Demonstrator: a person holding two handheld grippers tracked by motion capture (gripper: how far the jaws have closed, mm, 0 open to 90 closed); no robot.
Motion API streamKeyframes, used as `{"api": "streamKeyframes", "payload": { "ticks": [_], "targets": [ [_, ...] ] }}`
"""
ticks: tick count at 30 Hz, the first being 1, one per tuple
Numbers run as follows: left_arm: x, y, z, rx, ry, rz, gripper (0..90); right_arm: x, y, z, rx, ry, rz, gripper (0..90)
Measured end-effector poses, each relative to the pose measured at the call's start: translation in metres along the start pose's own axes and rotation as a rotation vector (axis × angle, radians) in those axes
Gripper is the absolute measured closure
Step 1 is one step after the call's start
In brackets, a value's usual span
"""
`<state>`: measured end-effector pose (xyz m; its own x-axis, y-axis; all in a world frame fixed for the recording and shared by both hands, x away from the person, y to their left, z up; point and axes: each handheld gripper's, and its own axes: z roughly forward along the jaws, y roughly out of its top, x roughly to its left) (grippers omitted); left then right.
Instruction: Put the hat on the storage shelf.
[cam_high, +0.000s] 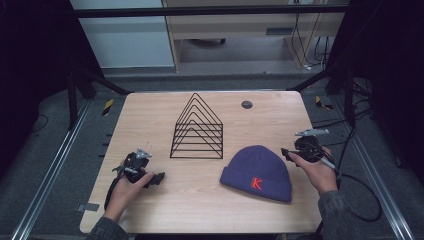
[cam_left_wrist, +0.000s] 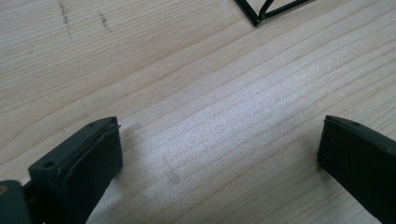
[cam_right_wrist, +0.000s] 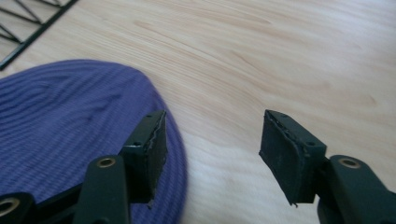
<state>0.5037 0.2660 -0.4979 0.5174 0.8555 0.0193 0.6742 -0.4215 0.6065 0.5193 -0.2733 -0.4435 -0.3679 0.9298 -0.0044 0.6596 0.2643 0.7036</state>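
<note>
On the table's (cam_high: 150, 107) right half, beside the wire rack (cam_high: 198, 128), the purple beanie (cam_high: 257, 172) lies ungripped; both grippers, left (cam_high: 159, 177) and right (cam_high: 285, 152), are held open; only the knit edge might be pinched and slip

On the counter (cam_high: 150, 115), the hat (cam_high: 257, 172) lies right of and before the wire rack (cam_high: 197, 127).

I'm seeing a pale wood-grain surface (cam_high: 150, 120), smooth with a soft sheen. The beanie (cam_high: 257, 170) reads as ribbed purple knit cloth, matt, with a red stitched letter. The rack (cam_high: 197, 127) is thin black wire, slightly glossy. My fingers (cam_right_wrist: 289, 156) carry matt black rubbery pads, edges rough.
</note>
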Motion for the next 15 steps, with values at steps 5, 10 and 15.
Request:
{"api": "streamKeyframes", "payload": {
  "ticks": [5, 10, 15],
  "targets": [
    [0.000, 0.000, 0.000, 0.005, -0.002, 0.005, 0.0, 0.012, 0.031, 0.011, 0.063, 0.053, -0.067, 41.2],
    [0.000, 0.000, 0.000, 0.005, -0.004, 0.006, 0.0, 0.016, 0.044, 0.021, 0.093, 0.106, -0.072, 53.8],
    [0.000, 0.001, 0.000, 0.006, -0.004, 0.008, 0.0, 0.022, 0.047, 0.030, 0.107, 0.133, -0.087, 61.0]
  ]
}}
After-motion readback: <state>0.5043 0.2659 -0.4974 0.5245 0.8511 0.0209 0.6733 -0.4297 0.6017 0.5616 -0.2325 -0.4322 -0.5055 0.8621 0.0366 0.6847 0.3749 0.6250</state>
